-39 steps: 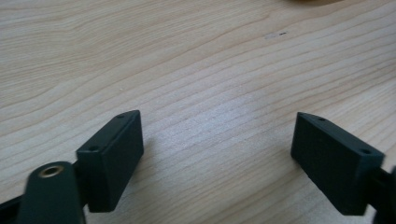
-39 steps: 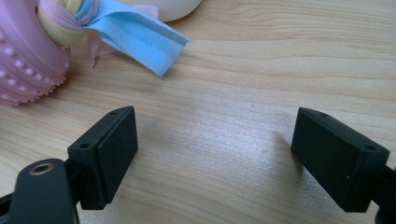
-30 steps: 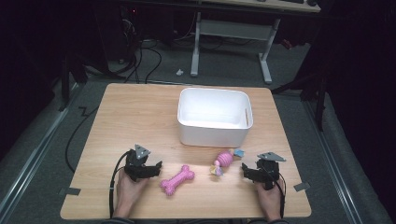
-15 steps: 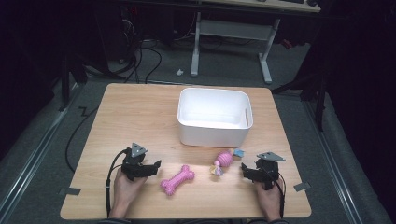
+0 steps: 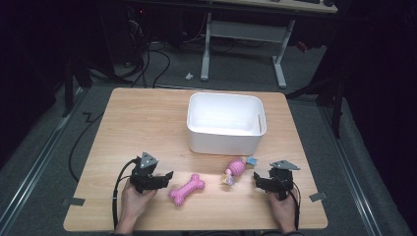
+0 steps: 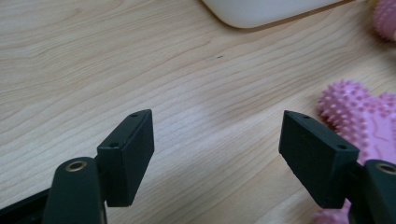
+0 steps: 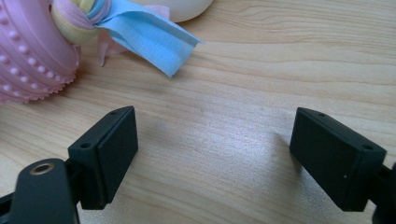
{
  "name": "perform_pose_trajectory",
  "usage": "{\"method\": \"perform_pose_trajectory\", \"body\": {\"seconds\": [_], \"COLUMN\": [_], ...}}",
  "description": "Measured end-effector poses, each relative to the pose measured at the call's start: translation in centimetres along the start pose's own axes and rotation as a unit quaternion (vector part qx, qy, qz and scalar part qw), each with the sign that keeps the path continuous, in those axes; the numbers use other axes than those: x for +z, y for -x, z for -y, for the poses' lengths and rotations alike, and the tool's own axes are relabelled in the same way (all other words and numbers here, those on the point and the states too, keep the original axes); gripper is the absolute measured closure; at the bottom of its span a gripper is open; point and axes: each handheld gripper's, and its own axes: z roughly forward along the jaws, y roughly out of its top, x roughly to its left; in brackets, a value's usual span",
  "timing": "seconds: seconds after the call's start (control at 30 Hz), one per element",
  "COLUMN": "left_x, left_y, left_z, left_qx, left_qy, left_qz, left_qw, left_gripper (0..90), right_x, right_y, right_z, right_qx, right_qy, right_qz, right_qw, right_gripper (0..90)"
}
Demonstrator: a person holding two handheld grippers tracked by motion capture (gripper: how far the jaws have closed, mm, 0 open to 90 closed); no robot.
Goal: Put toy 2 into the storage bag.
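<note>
A pink spiky bone toy lies near the table's front edge, and its end appears just right of my left gripper's jaws. My left gripper rests on the table left of the bone, open, with bare wood between its jaws. A pink ribbed toy with cloth strips lies right of the bone; its pink body and blue strip lie ahead and left of my right gripper. My right gripper is open over bare wood, a short way right of that toy.
A white plastic bin stands at the middle back of the wooden table, just behind the toys. A hand holds each gripper at the front edge. Cables trail off the table's left side onto the grey floor.
My left gripper has shifted slightly and turned a little toward the bone toy. The right gripper and both toys have stayed in place.
</note>
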Motion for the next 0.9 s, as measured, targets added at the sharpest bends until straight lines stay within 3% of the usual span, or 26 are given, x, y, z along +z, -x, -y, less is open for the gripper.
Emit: {"method": "perform_pose_trajectory", "body": {"seconds": [0.13, 0.27, 0.37, 0.47, 0.63, 0.9], "left_x": [-0.3, -0.4, -0.4, -0.3, -0.1, 0.1], "left_y": [1.1, 2.0, 2.6, 3.3, 4.4, 5.9], "left_z": [-0.4, -0.6, -0.8, -1.0, -1.4, -1.7], "left_qx": [0.012, 0.033, 0.036, 0.048, 0.063, 0.095], "left_qy": [-0.002, -0.008, -0.009, -0.015, -0.031, -0.051], "left_qz": [0.017, 0.014, 0.042, 0.046, 0.065, 0.070], "left_qw": [0.9998, 0.9993, 0.9984, 0.9977, 0.9954, 0.9917], "left_gripper": [28.8, 29.5, 29.9, 31.4, 32.9, 37.2], "right_x": [0.0, 0.0, 0.0, 0.0, 0.0, 0.0], "right_y": [0.0, 0.0, 0.0, 0.0, 0.0, 0.0], "right_z": [0.0, 0.0, 0.0, 0.0, 0.0, 0.0], "right_qx": [0.000, -0.002, -0.002, -0.003, -0.003, -0.002], "right_qy": [0.000, 0.001, 0.001, 0.001, 0.000, 0.000], "right_qz": [0.000, 0.000, -0.001, -0.002, -0.002, -0.003], "right_qw": [1.0000, 1.0000, 1.0000, 1.0000, 1.0000, 1.0000], "right_gripper": [15.3, 15.3, 15.4, 15.4, 15.4, 15.7]}}
